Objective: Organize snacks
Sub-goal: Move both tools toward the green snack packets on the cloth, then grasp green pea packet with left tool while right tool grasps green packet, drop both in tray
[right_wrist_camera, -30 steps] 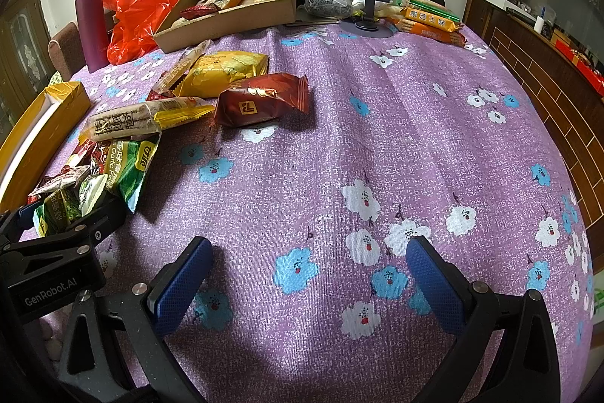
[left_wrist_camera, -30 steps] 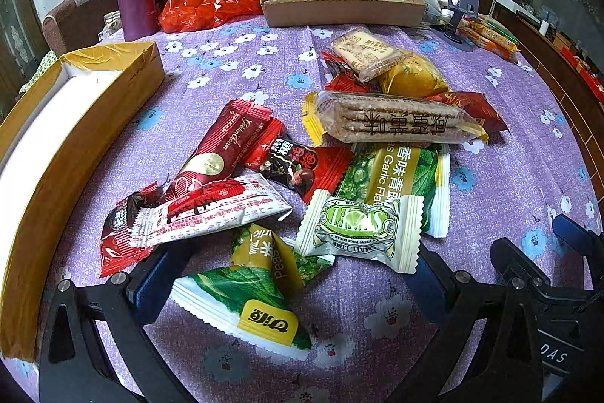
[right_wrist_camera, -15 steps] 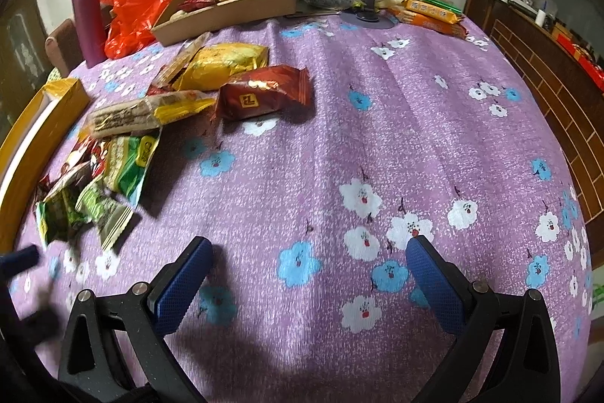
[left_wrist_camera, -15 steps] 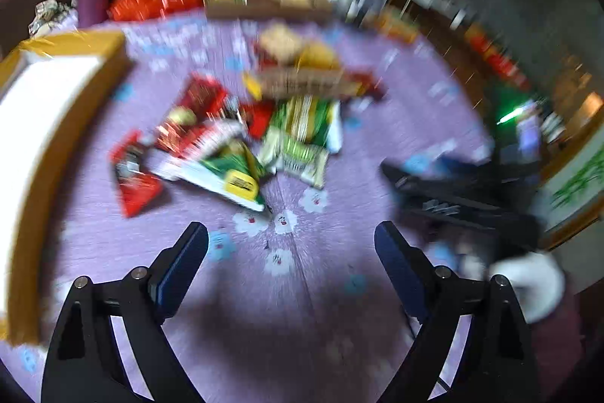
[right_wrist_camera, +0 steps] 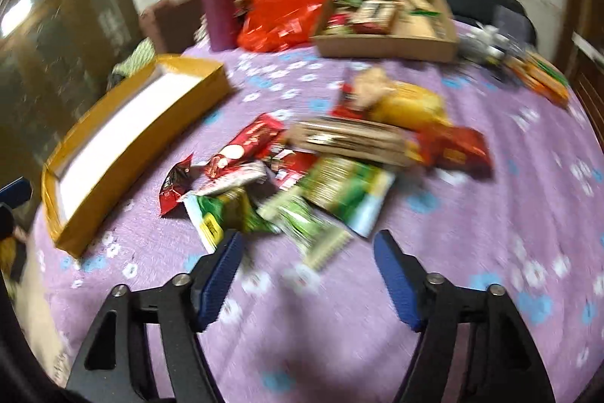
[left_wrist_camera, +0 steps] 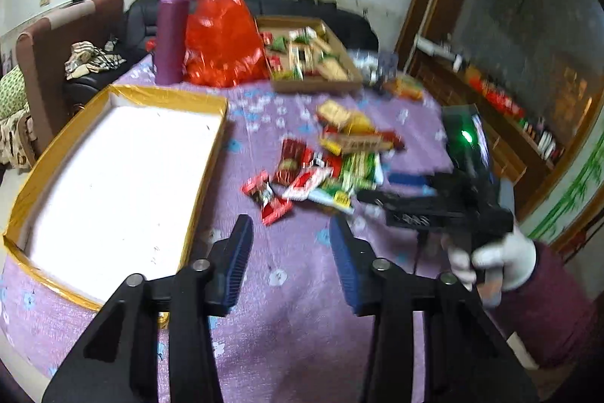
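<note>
A heap of snack packets (left_wrist_camera: 328,169) in red, green and yellow wrappers lies mid-table on the purple flowered cloth (left_wrist_camera: 294,308). My left gripper (left_wrist_camera: 290,246) hangs well short of the heap. Its jaws are closing with nothing between them. In the right wrist view the heap (right_wrist_camera: 321,169) is close. My right gripper (right_wrist_camera: 307,265) hovers at its near edge, jaws closing. The end of a green-and-white packet (right_wrist_camera: 309,233) lies just ahead of the gap, and the pads are clear of it. A gloved hand (left_wrist_camera: 498,259) holds the right gripper (left_wrist_camera: 434,203).
A yellow tray with a bare white floor (left_wrist_camera: 124,176) (right_wrist_camera: 151,146) stands left of the heap. At the back are a cardboard box of snacks (left_wrist_camera: 309,59) (right_wrist_camera: 385,25), a red plastic bag (left_wrist_camera: 222,40) (right_wrist_camera: 275,2) and a purple bottle (left_wrist_camera: 171,29) (right_wrist_camera: 217,2). Sofas stand beyond.
My left gripper has pulled back and up from the heap and its jaws have narrowed. My right gripper has swung left to the heap's near edge, its jaws narrower too.
</note>
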`<state>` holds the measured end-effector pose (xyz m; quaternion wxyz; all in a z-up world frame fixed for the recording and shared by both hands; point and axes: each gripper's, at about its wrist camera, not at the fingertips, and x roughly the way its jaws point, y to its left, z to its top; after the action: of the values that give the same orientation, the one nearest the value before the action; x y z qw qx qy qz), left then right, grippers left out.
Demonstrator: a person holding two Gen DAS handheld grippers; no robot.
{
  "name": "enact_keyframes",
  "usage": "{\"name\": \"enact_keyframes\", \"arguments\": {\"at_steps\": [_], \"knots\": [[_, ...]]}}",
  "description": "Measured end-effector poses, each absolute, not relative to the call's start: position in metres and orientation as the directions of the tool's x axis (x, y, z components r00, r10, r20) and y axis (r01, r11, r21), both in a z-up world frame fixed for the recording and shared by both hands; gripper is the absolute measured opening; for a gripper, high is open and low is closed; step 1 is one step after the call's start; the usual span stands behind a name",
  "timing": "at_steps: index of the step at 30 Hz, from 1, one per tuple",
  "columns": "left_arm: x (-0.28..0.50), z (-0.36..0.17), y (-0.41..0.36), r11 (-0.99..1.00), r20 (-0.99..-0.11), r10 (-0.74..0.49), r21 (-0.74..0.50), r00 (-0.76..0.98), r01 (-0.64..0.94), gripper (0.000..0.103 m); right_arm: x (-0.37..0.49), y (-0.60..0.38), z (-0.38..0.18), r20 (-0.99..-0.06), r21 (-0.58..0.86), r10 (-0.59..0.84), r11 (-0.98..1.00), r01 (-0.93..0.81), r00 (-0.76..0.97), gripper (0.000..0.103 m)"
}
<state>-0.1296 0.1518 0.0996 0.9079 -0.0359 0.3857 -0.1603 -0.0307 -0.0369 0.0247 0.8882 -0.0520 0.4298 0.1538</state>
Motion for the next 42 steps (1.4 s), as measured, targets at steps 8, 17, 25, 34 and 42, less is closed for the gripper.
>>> {"name": "enact_keyframes", "arguments": {"at_steps": [8,17,25,34,42], "knots": [[-0.091,0.071,0.132,0.919,-0.727,-0.389,-0.270,0.566,0.285,0.040,-0.017,-0.049,0.011,-0.778,0.157,0.314,0.936,-0.316,0.544,0.019],[-0.046,0.052,0.067,0.917,-0.773,-0.367,-0.208,0.518,0.339,0.043,-0.030,-0.100,0.019,-0.732,0.319,0.403,0.915,-0.246,0.550,0.019],[-0.027,0.014,0.029,0.936,-0.838,-0.193,0.000,0.510,0.353,0.049,-0.042,-0.115,0.021,-0.711,0.363,0.438,0.899,-0.246,0.551,0.019],[-0.056,0.043,0.062,0.943,-0.767,-0.286,-0.119,0.574,0.310,0.039,-0.055,-0.092,0.037,-0.688,0.353,0.466,0.885,-0.304,0.557,0.019],[-0.082,0.087,0.150,0.991,-0.700,-0.134,-0.097,0.702,0.092,0.040,-0.065,-0.031,0.068,-0.662,0.339,0.530,0.842,-0.419,0.530,0.018]]}}
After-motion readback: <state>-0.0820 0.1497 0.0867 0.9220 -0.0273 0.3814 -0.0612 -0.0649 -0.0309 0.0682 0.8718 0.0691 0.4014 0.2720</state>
